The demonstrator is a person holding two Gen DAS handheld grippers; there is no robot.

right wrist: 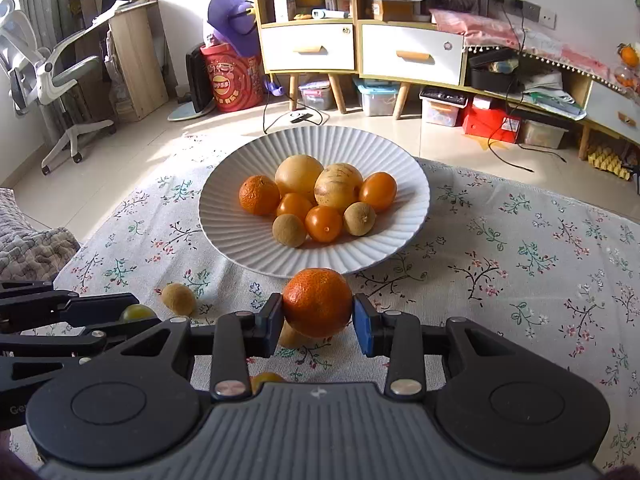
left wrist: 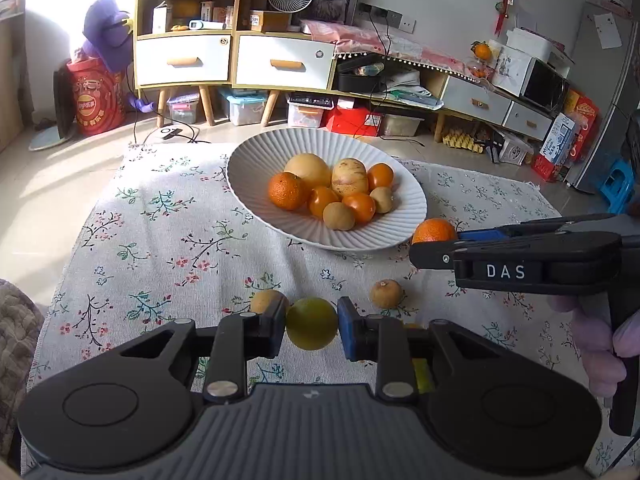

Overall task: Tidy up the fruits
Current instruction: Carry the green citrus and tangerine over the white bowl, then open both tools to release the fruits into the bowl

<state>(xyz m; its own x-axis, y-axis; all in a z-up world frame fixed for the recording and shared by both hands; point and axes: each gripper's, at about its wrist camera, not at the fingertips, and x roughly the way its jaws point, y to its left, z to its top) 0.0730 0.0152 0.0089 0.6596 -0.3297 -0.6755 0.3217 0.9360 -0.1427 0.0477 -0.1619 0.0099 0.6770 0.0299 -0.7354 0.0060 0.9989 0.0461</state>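
Note:
A white ribbed bowl [left wrist: 256,156] [right wrist: 224,216] on the floral cloth holds several fruits: oranges, small orange tomatoes, brown longans and two pale round fruits. My left gripper [left wrist: 312,330] is shut on a yellow-green fruit [left wrist: 311,323], held above the cloth in front of the bowl; it also shows in the right wrist view [right wrist: 138,313]. My right gripper [right wrist: 318,320] is shut on an orange mandarin [right wrist: 318,302] [left wrist: 434,231], held just before the bowl's near rim. Loose brown longans [left wrist: 386,293] [left wrist: 266,300] [right wrist: 179,299] lie on the cloth.
The floral tablecloth [left wrist: 160,240] covers the table. A small orange fruit [right wrist: 266,380] lies partly hidden under my right gripper. A grey quilted fabric [right wrist: 32,248] is at the left edge. Cabinets, storage boxes and an office chair [right wrist: 44,76] stand behind.

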